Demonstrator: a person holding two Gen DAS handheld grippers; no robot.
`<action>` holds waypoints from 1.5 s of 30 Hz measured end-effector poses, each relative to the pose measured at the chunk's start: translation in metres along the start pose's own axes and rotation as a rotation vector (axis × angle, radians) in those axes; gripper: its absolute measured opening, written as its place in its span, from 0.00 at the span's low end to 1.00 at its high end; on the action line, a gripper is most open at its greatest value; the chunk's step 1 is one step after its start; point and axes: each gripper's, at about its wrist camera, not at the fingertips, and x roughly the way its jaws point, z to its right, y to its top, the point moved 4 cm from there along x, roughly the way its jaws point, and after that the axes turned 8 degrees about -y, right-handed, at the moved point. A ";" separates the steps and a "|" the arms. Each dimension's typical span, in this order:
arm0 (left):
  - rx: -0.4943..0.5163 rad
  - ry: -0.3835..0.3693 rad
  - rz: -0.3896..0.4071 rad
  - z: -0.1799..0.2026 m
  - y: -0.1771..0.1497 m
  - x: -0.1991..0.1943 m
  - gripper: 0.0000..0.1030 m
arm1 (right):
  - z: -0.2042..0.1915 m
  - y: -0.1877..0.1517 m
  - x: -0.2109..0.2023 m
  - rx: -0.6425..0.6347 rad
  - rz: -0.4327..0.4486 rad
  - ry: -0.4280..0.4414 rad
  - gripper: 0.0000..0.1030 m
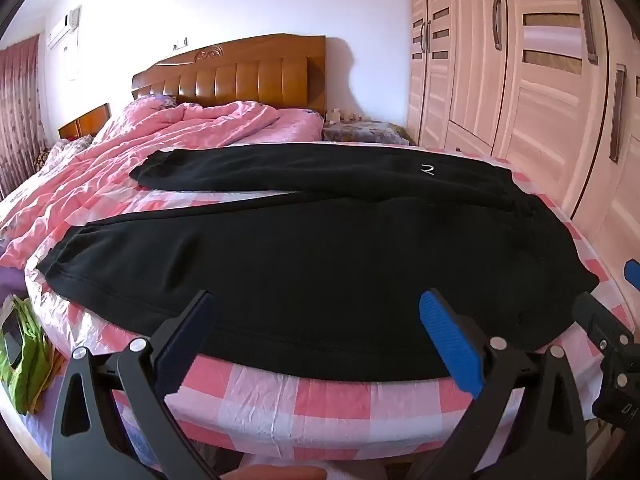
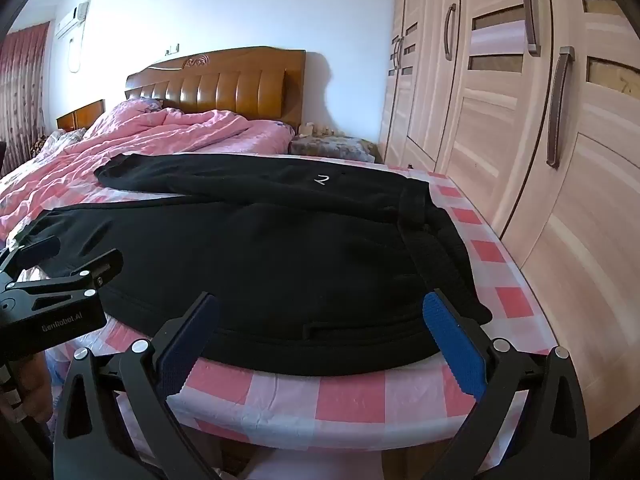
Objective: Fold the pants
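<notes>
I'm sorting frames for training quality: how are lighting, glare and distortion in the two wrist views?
Left wrist view: strong fisheye bending of the bed edge and wardrobe, dark corners, the white wall blown out, the black pants nearly without detail. Right wrist view: the same curvature, a glossy glint on the headboard, a soft shadow on the wall beside it; both sharp, no motion blur.

Two black metal two-finger tools: left tool (image 1: 316,344) and right tool (image 2: 320,344), each fitted with ribbed blue rubber pads (image 1: 450,344), silver round screws (image 1: 138,345) at the pivots. White "GenRobot.AI" lettering (image 2: 62,327) on one housing.
</notes>
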 end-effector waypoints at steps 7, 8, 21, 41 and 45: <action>-0.009 -0.009 0.005 -0.005 -0.003 0.003 0.99 | 0.000 0.000 0.000 -0.002 -0.001 -0.001 0.96; -0.009 -0.008 0.004 -0.005 -0.005 0.003 0.99 | 0.001 0.000 0.001 -0.002 -0.001 -0.001 0.96; 0.005 -0.010 0.003 -0.002 -0.003 -0.001 0.99 | 0.002 -0.003 0.003 -0.005 -0.002 -0.004 0.96; 0.027 -0.011 0.027 0.007 -0.001 -0.008 0.99 | 0.007 -0.005 0.008 0.016 -0.034 -0.007 0.96; 0.026 -0.011 0.027 0.007 -0.001 -0.008 0.99 | 0.007 -0.005 0.008 0.017 -0.034 -0.008 0.96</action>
